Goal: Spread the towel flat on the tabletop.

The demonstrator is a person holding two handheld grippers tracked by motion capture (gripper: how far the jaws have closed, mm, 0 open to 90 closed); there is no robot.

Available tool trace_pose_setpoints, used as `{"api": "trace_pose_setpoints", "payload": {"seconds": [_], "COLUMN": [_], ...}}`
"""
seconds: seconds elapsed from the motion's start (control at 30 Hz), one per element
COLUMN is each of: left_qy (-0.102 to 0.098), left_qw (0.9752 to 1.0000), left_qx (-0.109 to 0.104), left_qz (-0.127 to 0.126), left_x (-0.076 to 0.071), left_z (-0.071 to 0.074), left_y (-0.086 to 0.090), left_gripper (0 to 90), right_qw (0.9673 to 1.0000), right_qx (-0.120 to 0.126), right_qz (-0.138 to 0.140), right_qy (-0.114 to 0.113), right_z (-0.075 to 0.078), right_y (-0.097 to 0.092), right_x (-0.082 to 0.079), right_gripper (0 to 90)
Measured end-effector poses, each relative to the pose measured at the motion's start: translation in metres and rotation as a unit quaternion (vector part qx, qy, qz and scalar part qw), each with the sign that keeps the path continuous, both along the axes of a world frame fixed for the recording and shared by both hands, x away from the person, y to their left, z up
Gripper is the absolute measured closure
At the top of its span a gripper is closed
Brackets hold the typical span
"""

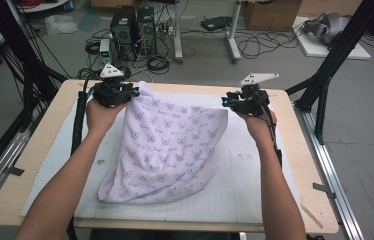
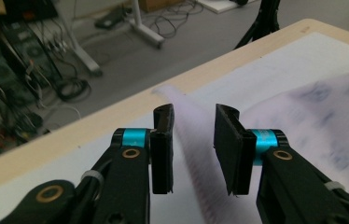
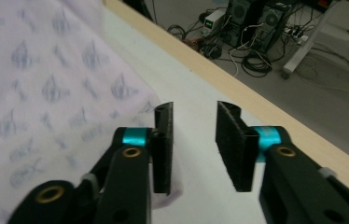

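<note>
A lavender cloth (image 1: 167, 150) printed with small cat faces lies bunched on the white grid mat (image 1: 247, 170), its far edge raised between my two grippers. My left gripper (image 1: 131, 93) is at the cloth's far left corner. In the left gripper view it (image 2: 194, 119) stands open, with a blurred edge of the cloth (image 2: 191, 154) running through the gap, clear of the pads. My right gripper (image 1: 227, 103) is at the far right corner. It (image 3: 195, 114) is open too; the cloth (image 3: 46, 70) lies left of and under its left jaw, with bare mat in the gap.
The mat covers a wooden table (image 1: 40, 135) whose far edge is just past both grippers. On the floor beyond stand computer towers (image 1: 132, 27) amid cables. Black frame posts (image 1: 335, 55) rise at the right and left. Bare mat lies right of the cloth.
</note>
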State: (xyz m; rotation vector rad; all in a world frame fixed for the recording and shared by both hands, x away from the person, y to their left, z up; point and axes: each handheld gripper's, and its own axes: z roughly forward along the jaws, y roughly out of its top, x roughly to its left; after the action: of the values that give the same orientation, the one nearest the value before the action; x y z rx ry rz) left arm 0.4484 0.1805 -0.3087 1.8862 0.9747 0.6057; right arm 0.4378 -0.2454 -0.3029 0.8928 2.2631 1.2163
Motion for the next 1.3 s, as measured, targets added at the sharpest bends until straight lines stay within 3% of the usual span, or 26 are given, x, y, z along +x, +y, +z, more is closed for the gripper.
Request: {"api": "trace_pose_setpoints", "payload": {"seconds": [0.07, 0.2, 0.27, 0.37, 0.53, 0.8, 1.17, 1.3], "left_qy": [0.022, 0.046, 0.051, 0.049, 0.034, 0.042, 0.054, 0.053], "left_qw": [0.9996, 0.9986, 0.998, 0.9973, 0.9948, 0.9917, 0.9845, 0.9784], "left_qx": [0.015, 0.008, 0.01, 0.014, 0.036, 0.015, 0.025, 0.029], "left_qz": [-0.011, -0.025, -0.036, -0.053, -0.09, -0.121, -0.165, -0.198], "left_x": [0.001, -0.009, -0.019, -0.036, -0.071, -0.111, -0.161, -0.179], "left_z": [-0.011, -0.036, -0.045, -0.054, -0.068, -0.082, -0.103, -0.103], "left_y": [0.005, 0.019, 0.022, 0.025, 0.025, 0.031, 0.03, 0.029], "left_gripper": [61.2, 56.8, 54.3, 51.8, 50.1, 47.7, 37.9, 36.5], "right_qw": [0.9997, 0.9986, 0.9974, 0.996, 0.9947, 0.9929, 0.9865, 0.9821], "right_qx": [-0.004, -0.01, -0.006, -0.014, -0.009, -0.005, -0.009, -0.023], "right_qz": [0.0, 0.014, 0.024, 0.046, 0.074, 0.104, 0.149, 0.172], "right_qy": [0.025, 0.051, 0.068, 0.075, 0.071, 0.057, 0.067, 0.073], "right_z": [-0.013, -0.046, -0.061, -0.076, -0.084, -0.089, -0.119, -0.125], "right_y": [0.002, 0.003, 0.004, 0.008, 0.009, 0.006, 0.016, 0.025], "right_x": [0.003, -0.008, -0.017, -0.036, -0.071, -0.119, -0.15, -0.156], "right_gripper": [59.8, 57.9, 56.5, 54.7, 52.5, 49.9, 49.5, 49.4]}}
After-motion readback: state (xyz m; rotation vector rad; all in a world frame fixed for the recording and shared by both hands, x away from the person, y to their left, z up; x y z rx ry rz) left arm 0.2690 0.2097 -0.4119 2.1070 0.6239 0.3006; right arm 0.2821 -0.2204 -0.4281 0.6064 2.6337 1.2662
